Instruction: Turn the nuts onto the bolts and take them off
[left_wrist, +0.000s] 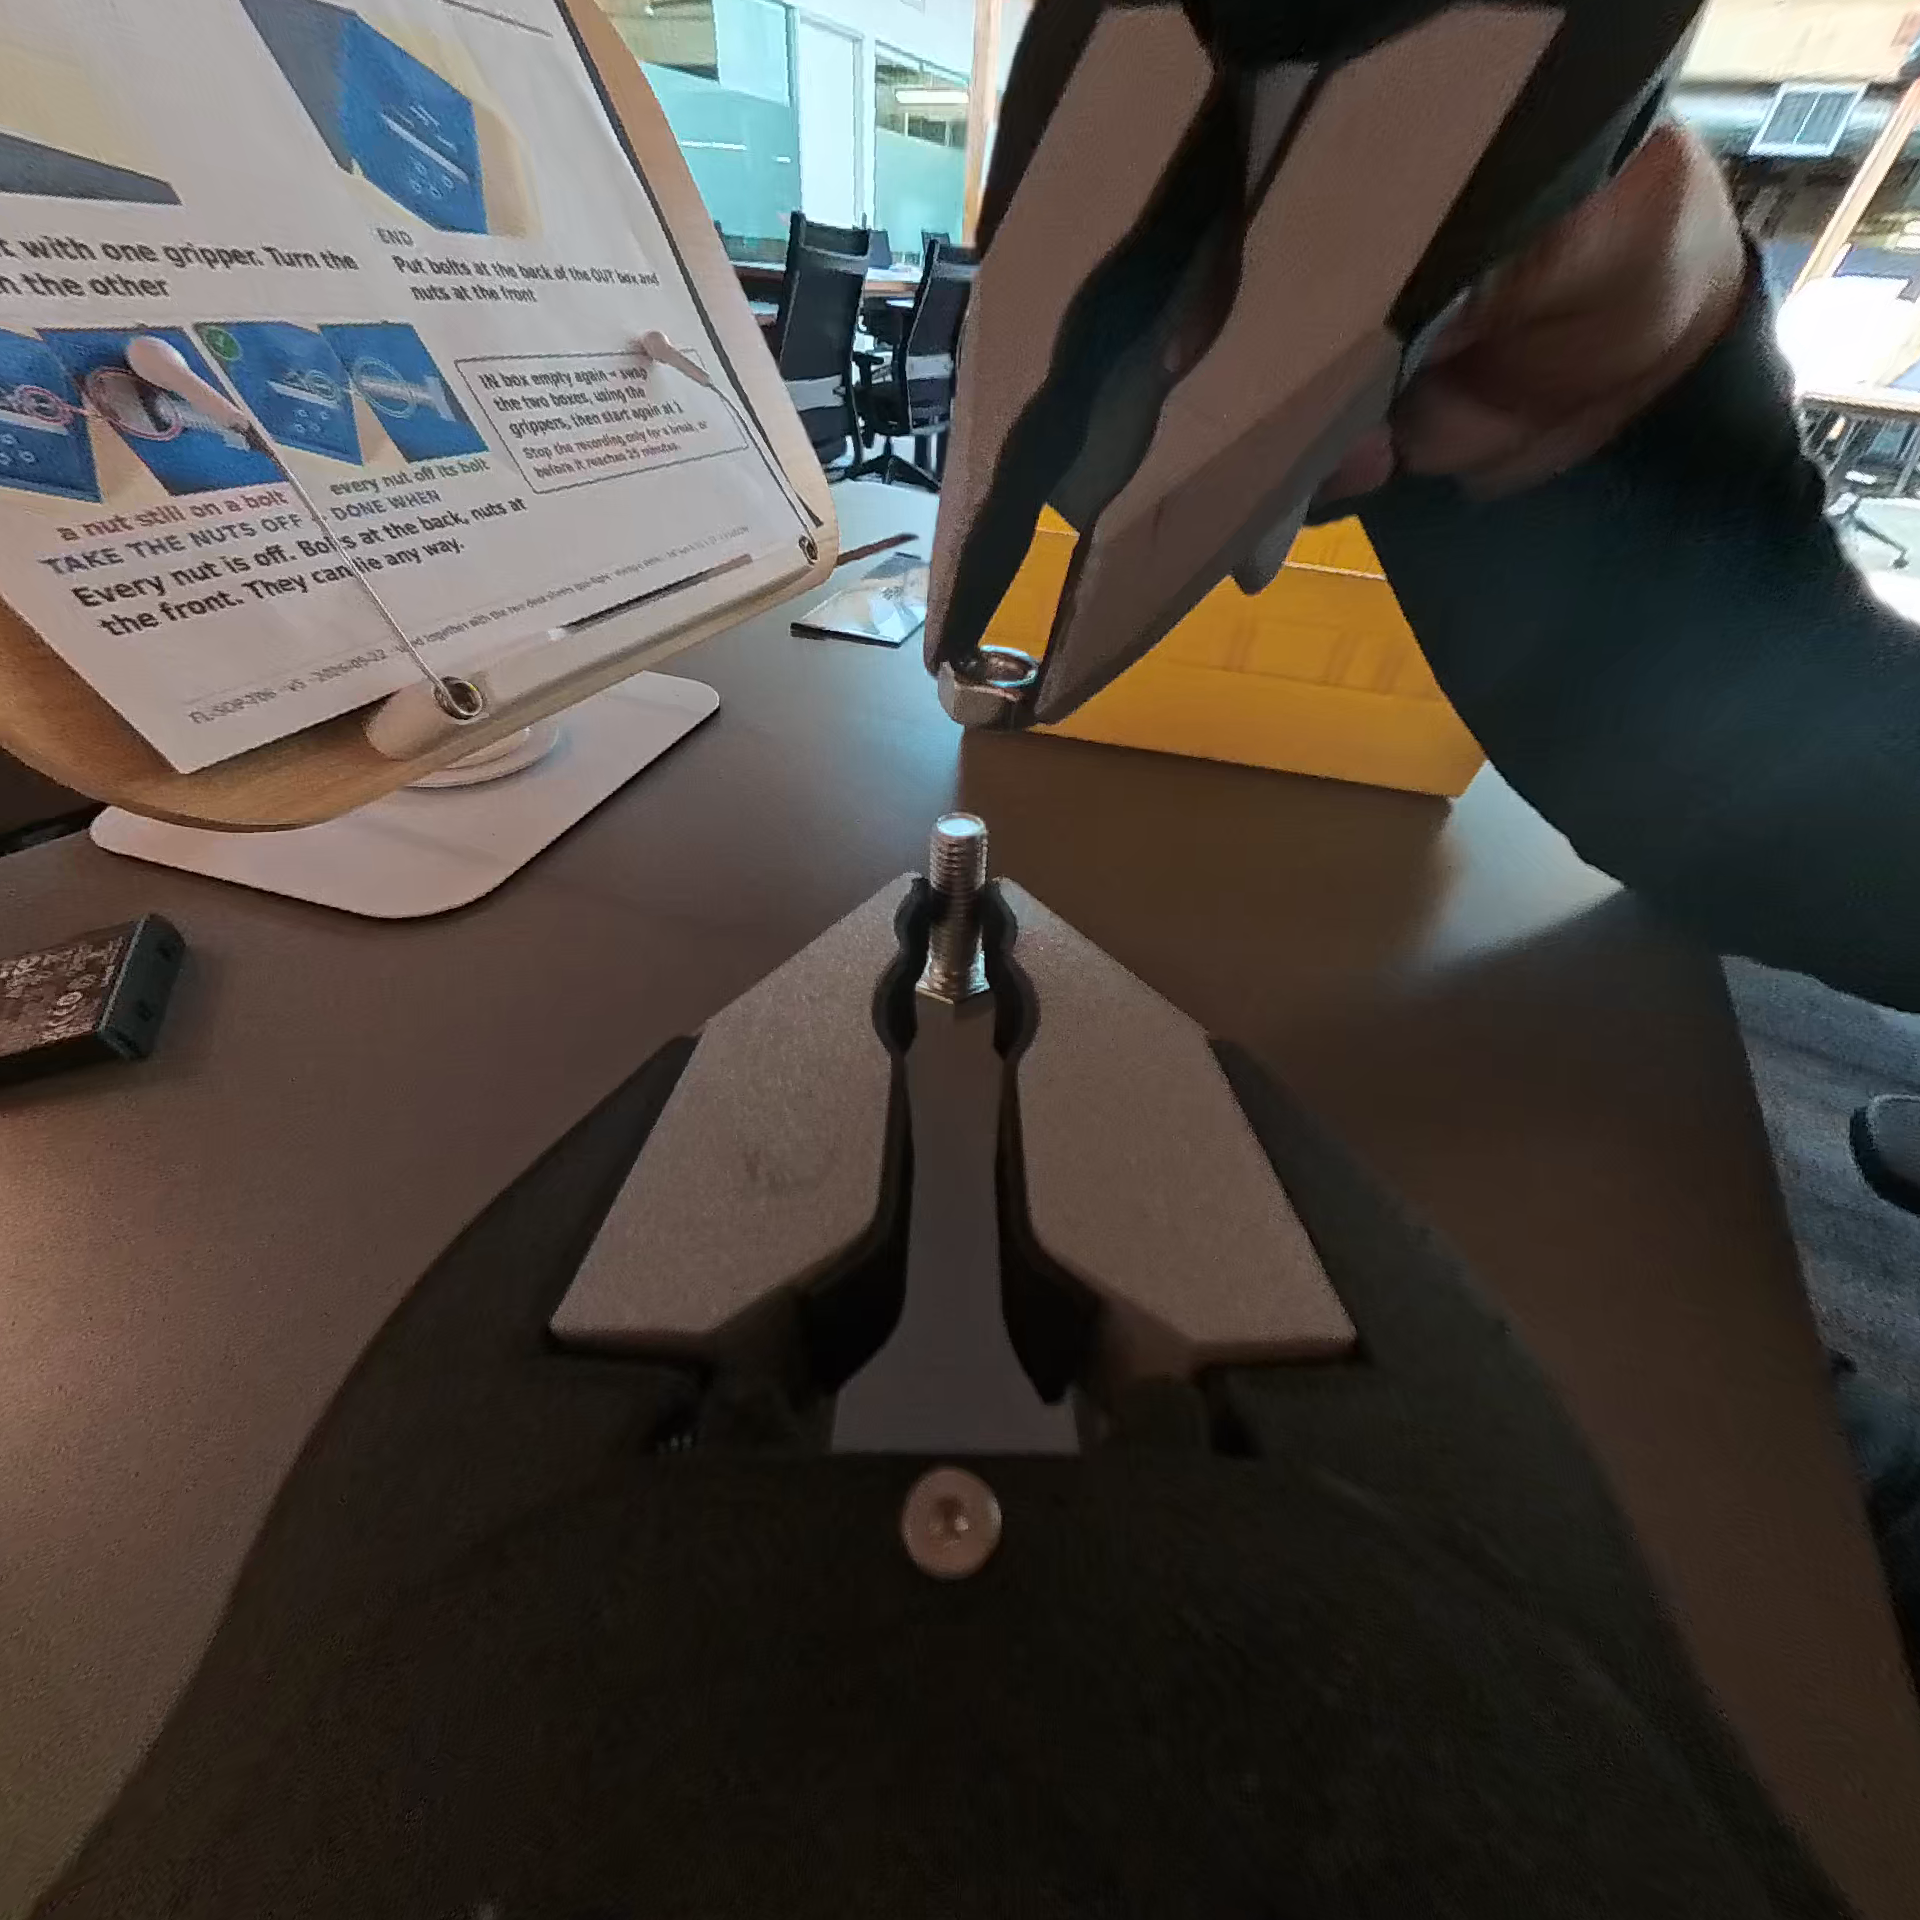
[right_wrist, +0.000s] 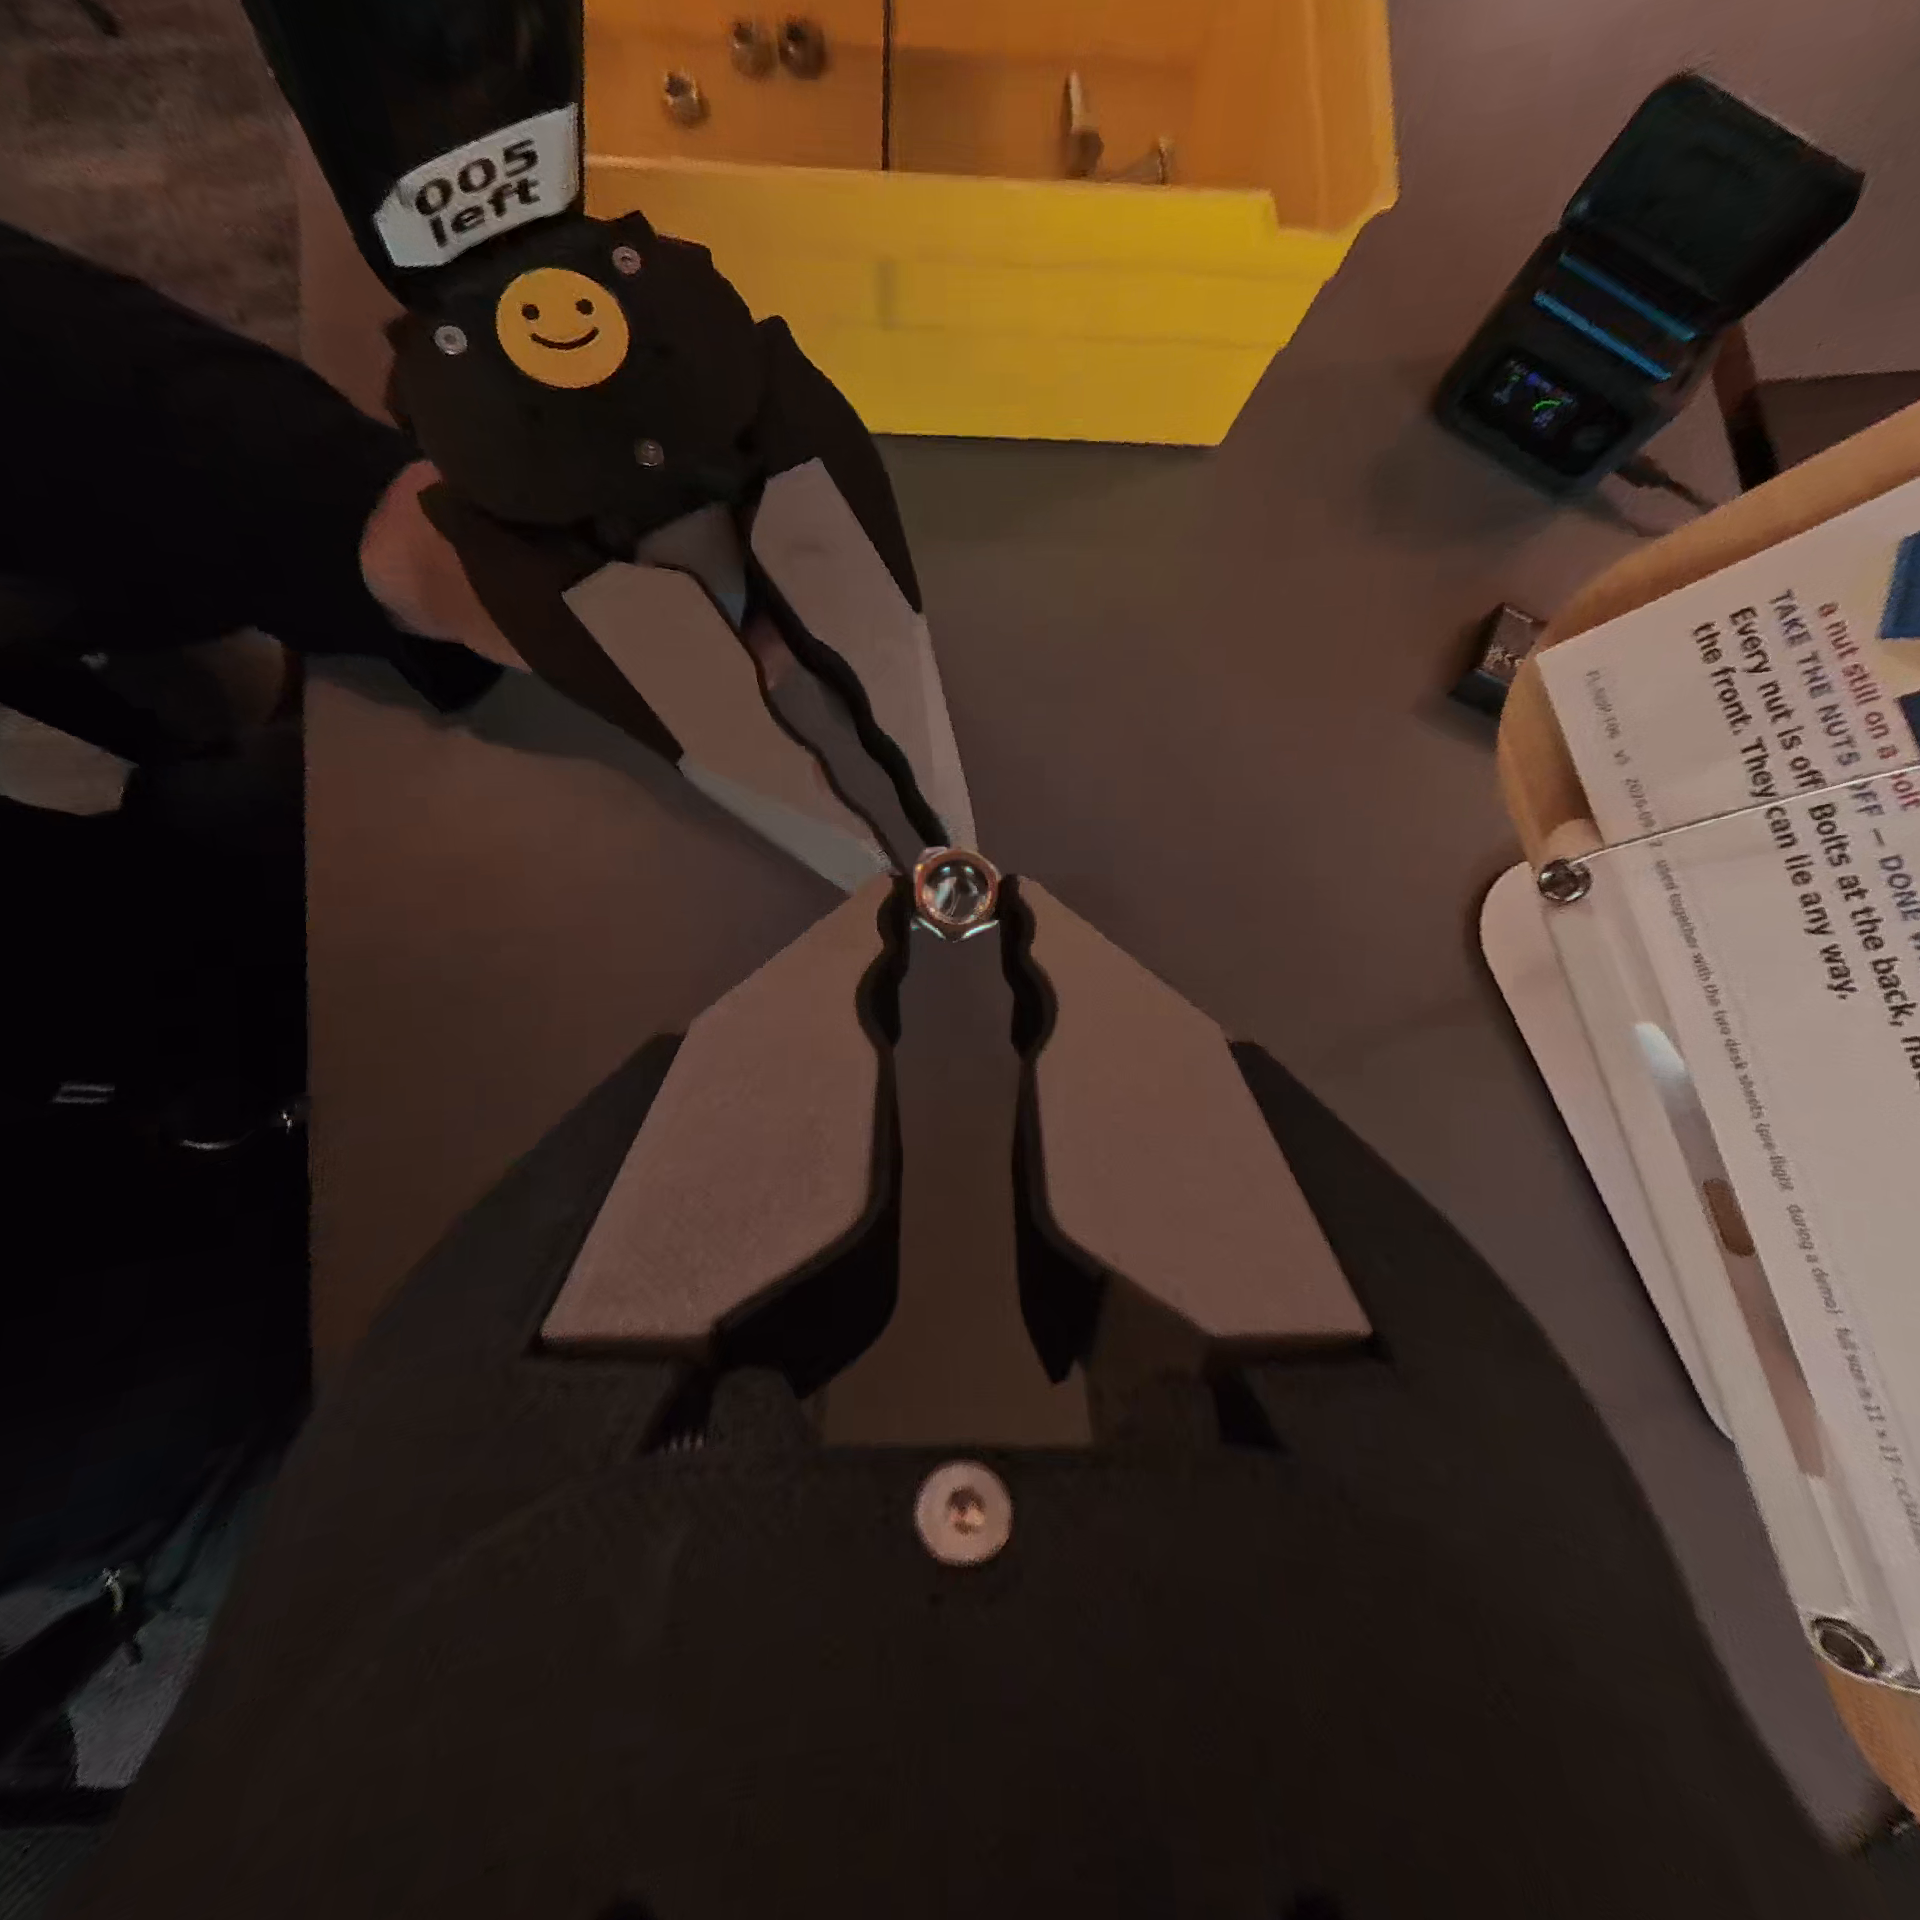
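My left gripper (left_wrist: 958, 914) is shut on a silver bolt (left_wrist: 958, 894), gripping near its hex head, with the threaded end pointing away from the camera. My right gripper (left_wrist: 987, 691) comes in from above, shut on a silver hex nut (left_wrist: 987, 694) held a short way beyond the bolt's tip, apart from it. In the right wrist view the nut (right_wrist: 954, 912) sits between my right gripper's tips (right_wrist: 954, 920), and the left gripper (right_wrist: 914, 831) reaches in from the upper left, its tips just behind the nut. The bolt is hidden there.
A yellow bin (right_wrist: 997, 281) holding loose nuts and bolts stands on the dark table (left_wrist: 520, 1039). A wooden stand with an instruction sheet (left_wrist: 343, 416) is at the left. A small black device (left_wrist: 83, 997) lies near it. A black printer-like unit (right_wrist: 1621, 343) sits beside the bin. My left and right fingertips are right by each other. The black printer-like unit (right_wrist: 1621, 343) is about 30 cm from my left fingertips.
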